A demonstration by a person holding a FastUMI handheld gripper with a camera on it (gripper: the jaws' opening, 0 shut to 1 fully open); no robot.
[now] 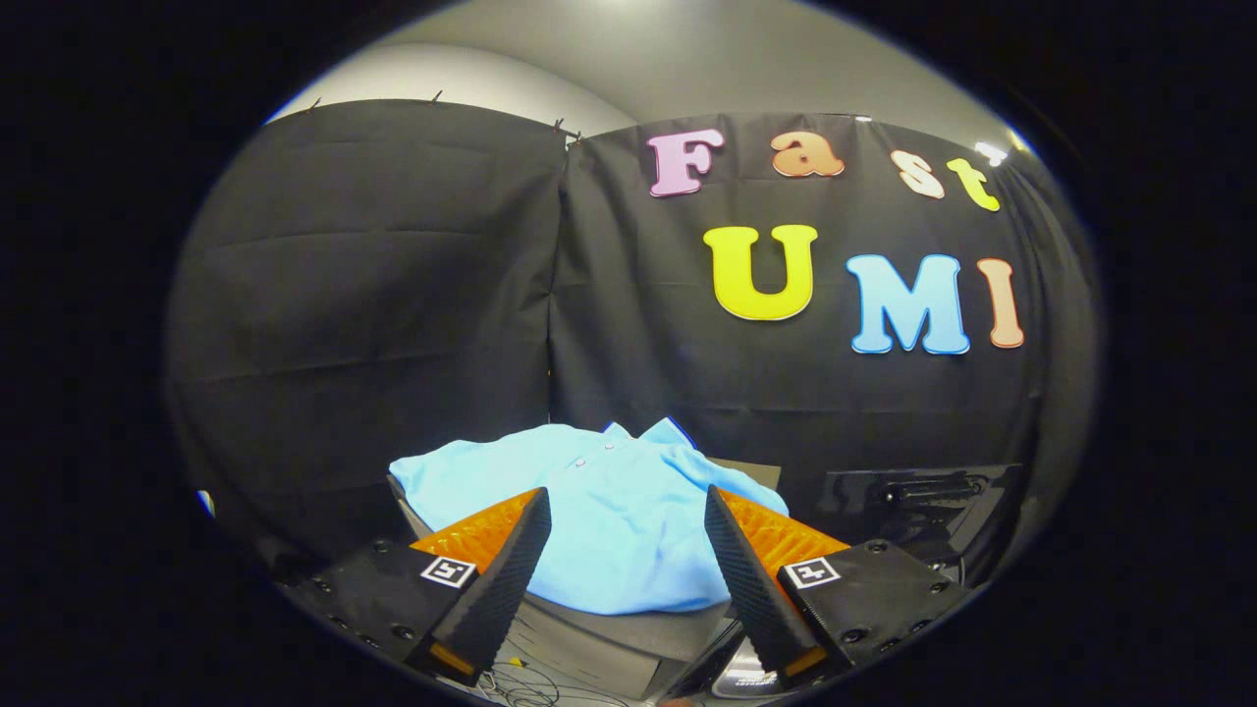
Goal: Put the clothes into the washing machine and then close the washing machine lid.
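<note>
- Nearest the camera: gripper (627, 511), fingers spread wide, nothing between them, no contact with any object. Fingertips (535, 506) raised toward 12 o'clock, level with the near half of the garment.
- Just ahead of and between the fingers: light-blue shirt (599, 501), collar and button placket turned toward 12 o'clock, body spread loosely and draped over the near edge of its support. Judged laid out flat to offer a broad, easy fold of cloth for pinching.
- Under the shirt: grey box-like unit (609, 628), top surface almost fully covered by the cloth. Could be the washing machine or only a stand; cannot tell from this angle.
- At 3 o'clock from the shirt, low against the booth wall: dark appliance-like panel (913, 511) with a bar or hinge on its face. Identity uncertain; lid state not readable.
- Below the fingers, at 6 o'clock: loose cables (530, 682) on the floor, well clear of the shirt.
- Step in hand, as judged: approach for the first grasp. Wide opening suits straddling a bunched ridge of fabric before closing.
- Task progress, as judged: early. Shirt not yet lifted, nothing loaded, lid not yet dealt with.
- Risk noted: thin cloth on a smooth top likely to slide rather than gather; a shallow pinch may catch a single layer and leave the rest trailing.
</note>
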